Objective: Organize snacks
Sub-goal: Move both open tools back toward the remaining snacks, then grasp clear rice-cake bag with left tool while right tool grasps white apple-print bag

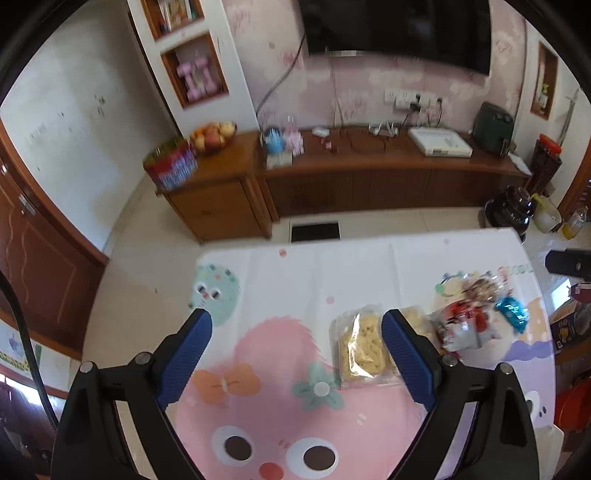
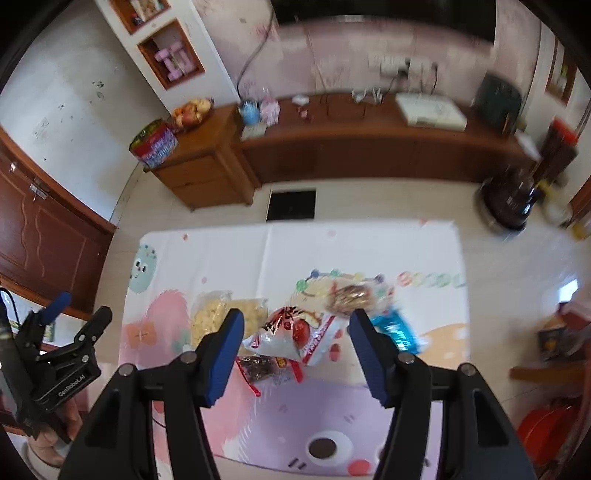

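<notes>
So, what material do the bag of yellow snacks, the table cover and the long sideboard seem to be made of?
Bag of yellow snacks: clear glossy plastic film, probably; the contents show through and it glints.
Table cover: likely thin printed plastic sheet, smooth with a slight sheen and fold creases.
Long sideboard: reddish-brown wood or wood veneer, polished; the blur hides the grain.

Bright, even daylight throughout, washing out the far edge of the cartoon-print tablecloth (image 1: 354, 254) to near white. Soft, faint shadows only. Glare on the clear yellow chip bag (image 1: 364, 347) and on the floor tiles (image 2: 524, 266) at the right. Heavy fisheye bending at the rims, curving the wooden door (image 1: 40, 258) and the sideboard (image 1: 369, 162), with black vignette in the corners. Motion blur overall, stronger in the right wrist view, smearing the blue wrapper (image 2: 397, 332) and the television (image 2: 384, 14).
</notes>
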